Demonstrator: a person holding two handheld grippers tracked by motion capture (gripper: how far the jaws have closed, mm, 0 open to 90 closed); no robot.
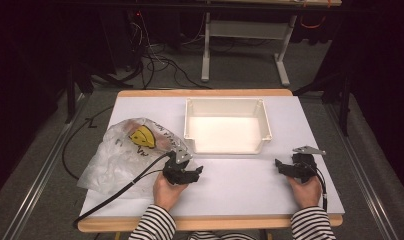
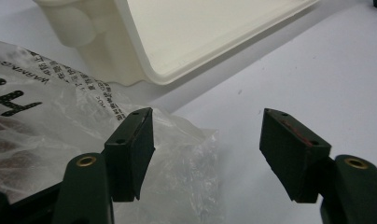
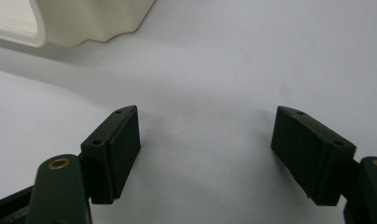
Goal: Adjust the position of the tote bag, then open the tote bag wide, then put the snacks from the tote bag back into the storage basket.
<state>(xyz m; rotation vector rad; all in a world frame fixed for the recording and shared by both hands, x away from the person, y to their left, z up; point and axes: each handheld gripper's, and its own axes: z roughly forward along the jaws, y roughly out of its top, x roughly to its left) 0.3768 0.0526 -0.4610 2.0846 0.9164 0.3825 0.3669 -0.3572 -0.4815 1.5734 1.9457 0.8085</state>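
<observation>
- Reaching for the bag (image 1: 121,155) looks like the step in hand: left gripper (image 1: 192,172) hovers at the bag's near-right edge, jaws apart, nothing between them.
- Left gripper view: one jaw sits over crinkled plastic, the other over bare bench (image 2: 326,84); film not pinched yet.
- Right gripper (image 1: 281,165) rests near-right on the bench, well apart from the bag, jaws apart and holding nothing; right gripper view has bare bench between them.
- Bag lies on the left of the bench, clear plastic with printed text, something yellow (image 1: 142,136) inside toward its far side. Its left part hangs over the bench edge.
- Bin (image 1: 264,120) stands centre-far, open and nothing in it, just right of the bag; its corner is close to the plastic in the left gripper view.
- To do it well, my take: bring both jaws over the film, go low, catch a doubled fold rather than one thin layer.
- Close slowly; thin film slips out easily.
- Grab near the load if lifting, otherwise the bag will likely sag and swing.
- Keep the jaw tips off the bin corner while closing.
- Mind the left cable (image 1: 120,187) lying across the bag's near part; it could drag the plastic.
- Right gripper could come over to steady or open the bag, likely needed if contents go to the bin.
</observation>
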